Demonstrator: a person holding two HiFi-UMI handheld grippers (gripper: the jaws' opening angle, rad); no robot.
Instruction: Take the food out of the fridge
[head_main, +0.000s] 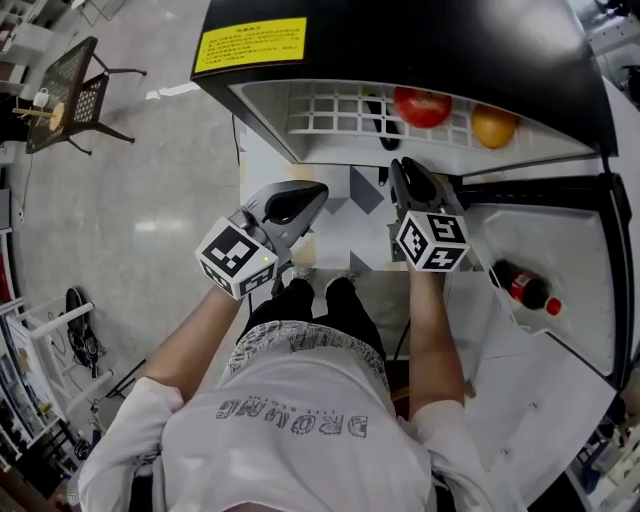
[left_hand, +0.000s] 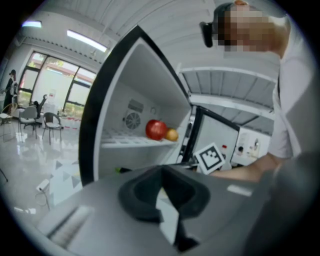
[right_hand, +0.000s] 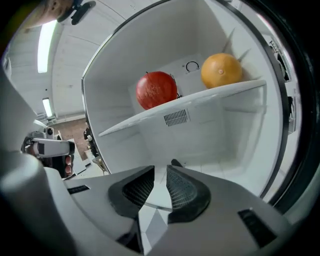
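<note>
Head view: yellow label (head_main: 250, 44) on the fridge (head_main: 400, 40) top carries black print, too small to read. The shelf (head_main: 330, 112) is partly cut off by the fridge's top edge. The red apple (head_main: 421, 106) and orange (head_main: 494, 127) sit on it side by side, half hidden, at 12 and 1 o'clock from the right gripper (head_main: 402, 168).

Right gripper view: a dark item (right_hand: 176, 163) on the fridge floor is mostly hidden behind the jaws and cannot be identified.

Right gripper released: narrow gap, nothing between the pads. Left gripper (head_main: 316, 192) clenched, empty, at 9 o'clock of the right one.

Red-capped bottle (head_main: 525, 288) lies in the door at 4 o'clock, label unreadable.
</note>
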